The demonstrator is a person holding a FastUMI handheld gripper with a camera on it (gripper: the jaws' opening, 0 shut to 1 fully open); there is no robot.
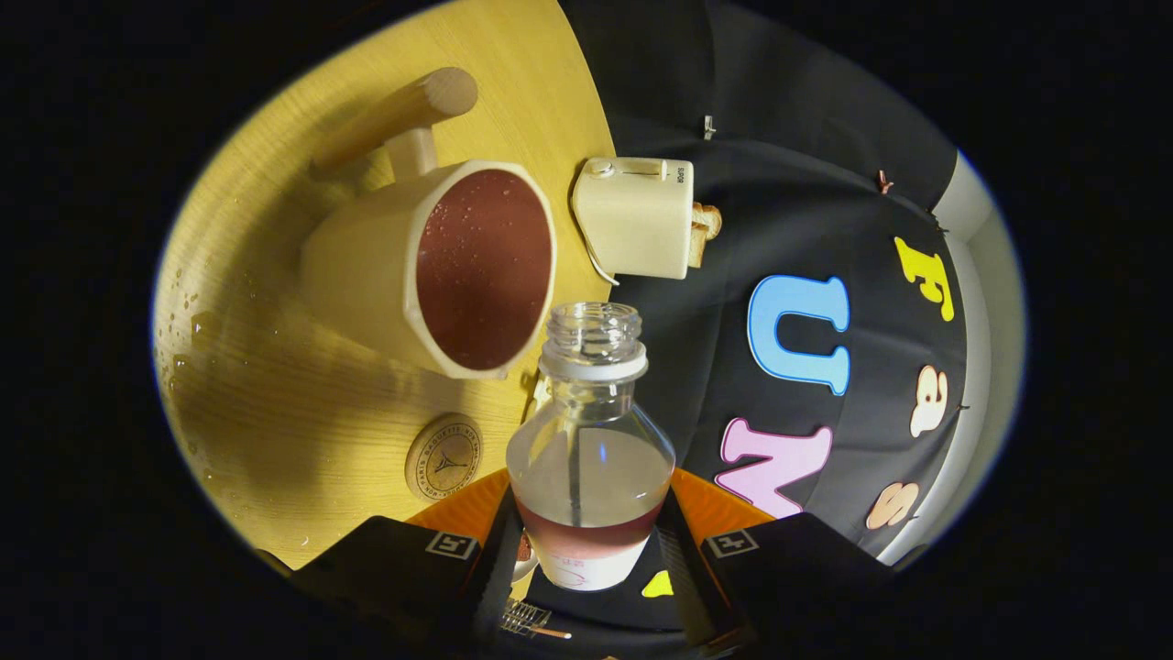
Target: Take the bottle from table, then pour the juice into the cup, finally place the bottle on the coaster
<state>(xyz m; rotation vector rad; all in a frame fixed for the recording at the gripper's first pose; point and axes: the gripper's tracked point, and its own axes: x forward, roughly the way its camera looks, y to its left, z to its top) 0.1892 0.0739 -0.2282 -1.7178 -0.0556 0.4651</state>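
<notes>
The gripper (586, 587) clamps both fingers on the lower body of the uncapped bottle (591, 440), low in the frame's centre, with a little red juice at its base. Upper left, the cream cup (440, 266) holds red juice on the wooden table (275, 403). The round coaster (443, 456) lies just left of the bottle. A cream toaster (637, 217) sits upper centre.

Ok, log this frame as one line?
tongs: shut on bottle | bottle: uncapped, little juice left | cup: holds juice | coaster: bare
</notes>
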